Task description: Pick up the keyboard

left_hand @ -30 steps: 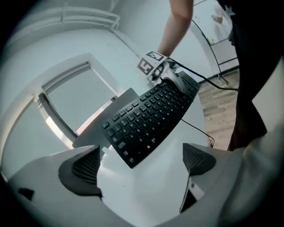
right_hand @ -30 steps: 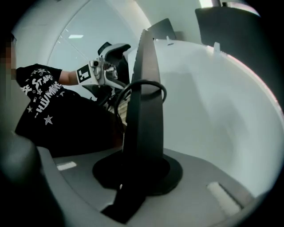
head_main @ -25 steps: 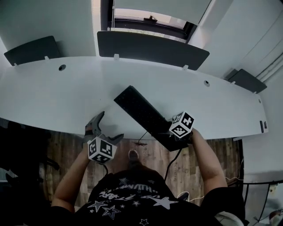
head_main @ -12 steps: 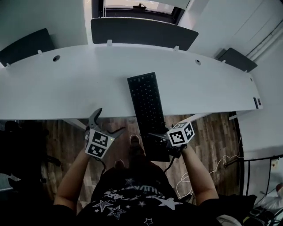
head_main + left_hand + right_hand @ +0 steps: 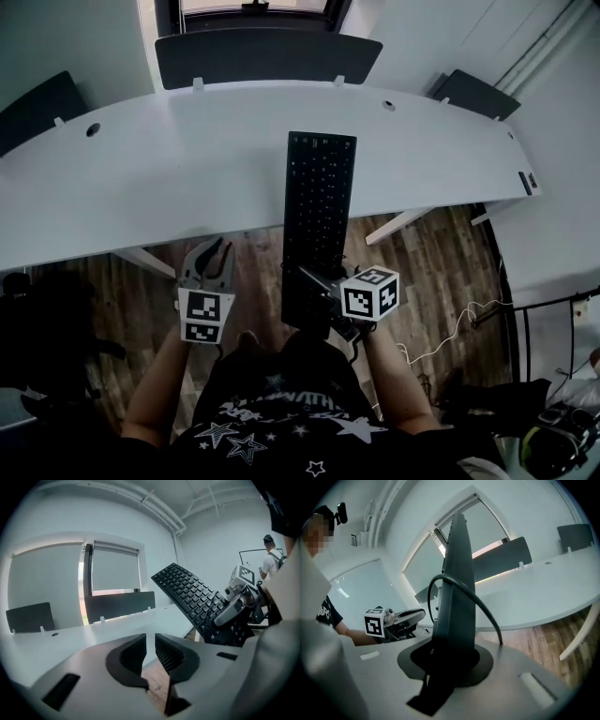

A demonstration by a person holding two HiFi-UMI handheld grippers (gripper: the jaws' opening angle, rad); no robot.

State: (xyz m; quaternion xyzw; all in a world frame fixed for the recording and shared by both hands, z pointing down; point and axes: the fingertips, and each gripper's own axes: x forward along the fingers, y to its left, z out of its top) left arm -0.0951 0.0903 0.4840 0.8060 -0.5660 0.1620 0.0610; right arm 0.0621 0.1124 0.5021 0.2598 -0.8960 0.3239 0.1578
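Note:
The black keyboard (image 5: 319, 206) hangs in the air, its far end over the white desk (image 5: 141, 187) and its near end past the desk's front edge. My right gripper (image 5: 314, 283) is shut on that near end. In the right gripper view the keyboard (image 5: 457, 583) stands edge-on between the jaws of the right gripper (image 5: 452, 663), with its cable (image 5: 485, 613) looping down. My left gripper (image 5: 211, 253) hovers left of the keyboard over the floor. Its jaws have just been closing and now stand nearly together with nothing between them; the left gripper (image 5: 150, 641) sees the keyboard (image 5: 197, 597) at its right.
Dark divider panels (image 5: 267, 56) stand along the desk's far edge. Wooden floor (image 5: 422, 253) and a white desk leg (image 5: 398, 225) lie below the keyboard. A person (image 5: 271, 562) stands far off in the left gripper view.
The keyboard has swung from lying diagonally to pointing straight away and has come back over the desk's edge. The left gripper's wide-open jaws have closed. Both hands have shifted.

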